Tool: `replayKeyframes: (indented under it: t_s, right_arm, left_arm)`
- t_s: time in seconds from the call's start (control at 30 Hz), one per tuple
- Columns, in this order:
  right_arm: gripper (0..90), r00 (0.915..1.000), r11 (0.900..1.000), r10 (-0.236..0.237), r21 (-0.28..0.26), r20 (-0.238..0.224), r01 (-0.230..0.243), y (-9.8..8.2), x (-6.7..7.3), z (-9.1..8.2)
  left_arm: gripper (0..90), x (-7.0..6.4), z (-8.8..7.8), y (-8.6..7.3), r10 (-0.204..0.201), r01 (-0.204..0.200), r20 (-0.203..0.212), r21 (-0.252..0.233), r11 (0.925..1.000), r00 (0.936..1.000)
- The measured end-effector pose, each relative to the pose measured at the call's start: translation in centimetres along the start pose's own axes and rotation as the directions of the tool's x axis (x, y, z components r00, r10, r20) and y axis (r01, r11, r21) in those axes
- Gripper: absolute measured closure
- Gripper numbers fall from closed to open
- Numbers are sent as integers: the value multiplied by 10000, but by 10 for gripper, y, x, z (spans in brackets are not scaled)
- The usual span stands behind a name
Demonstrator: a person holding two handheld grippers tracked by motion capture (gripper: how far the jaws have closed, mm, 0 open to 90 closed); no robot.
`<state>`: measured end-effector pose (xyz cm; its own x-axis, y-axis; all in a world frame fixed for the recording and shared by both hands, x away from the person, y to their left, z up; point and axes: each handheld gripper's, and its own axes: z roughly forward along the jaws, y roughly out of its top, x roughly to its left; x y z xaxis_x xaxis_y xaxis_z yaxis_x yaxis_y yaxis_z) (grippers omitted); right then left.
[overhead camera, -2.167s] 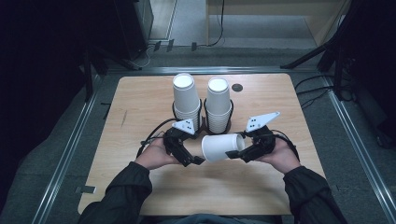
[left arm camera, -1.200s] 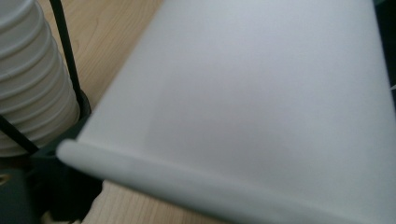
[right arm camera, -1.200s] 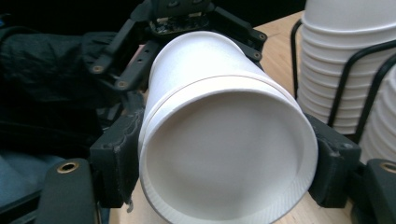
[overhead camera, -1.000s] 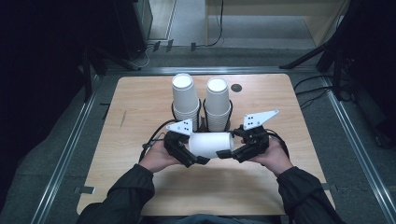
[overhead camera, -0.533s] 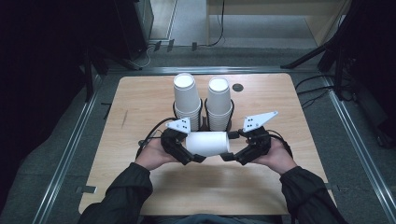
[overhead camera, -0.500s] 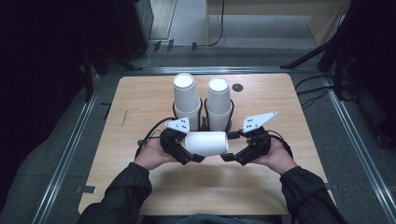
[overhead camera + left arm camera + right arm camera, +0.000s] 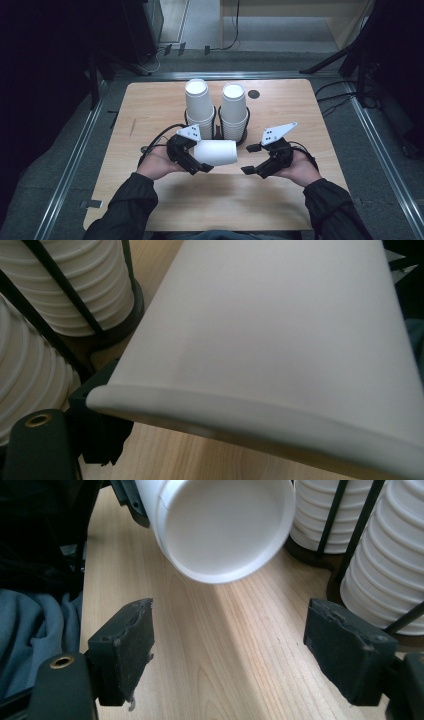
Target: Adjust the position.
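White paper cup (image 7: 216, 152) on its side above the light wooden table (image 7: 150, 105), clamped at the rim in left gripper (image 7: 196, 160). Right gripper (image 7: 250, 159) just beside its base, jaws wide, just been closing, nothing between them.

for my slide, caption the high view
Left gripper holds a paper cup sideways; right gripper open beside it.

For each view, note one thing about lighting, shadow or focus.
High view: the table is lit and its surroundings dark. Left gripper view: the paper cup looms close, soft and nearly featureless. Right gripper view: the cup casts a shadow on the wood below; the black pads look sharp.
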<state>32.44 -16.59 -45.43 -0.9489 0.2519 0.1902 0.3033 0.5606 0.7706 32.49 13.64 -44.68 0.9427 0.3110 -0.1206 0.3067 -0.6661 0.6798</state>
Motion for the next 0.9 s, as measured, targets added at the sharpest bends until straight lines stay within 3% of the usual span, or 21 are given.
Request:
replayKeyframes:
  t_s: [0.1,0.23,0.53,0.9]
  right_arm:
    - [206,9999,9999,-111,97,51,110,-1,-2,2]
    - [203,9998,9998,-150,167,94,148,-2,-3,3]
    - [185,9996,9988,-197,459,223,187,-3,-4,8]
    - [184,9989,9961,-384,808,269,361,-2,-2,16]
  left_arm:
    - [114,2,3,0,-42,45,-92,396,9992,9999]
    - [113,8,12,1,-281,261,227,815,9963,9993]
    - [114,6,31,6,76,-100,145,1706,9853,9999]
    - [114,0,48,10,72,-127,228,2489,9685,9997]
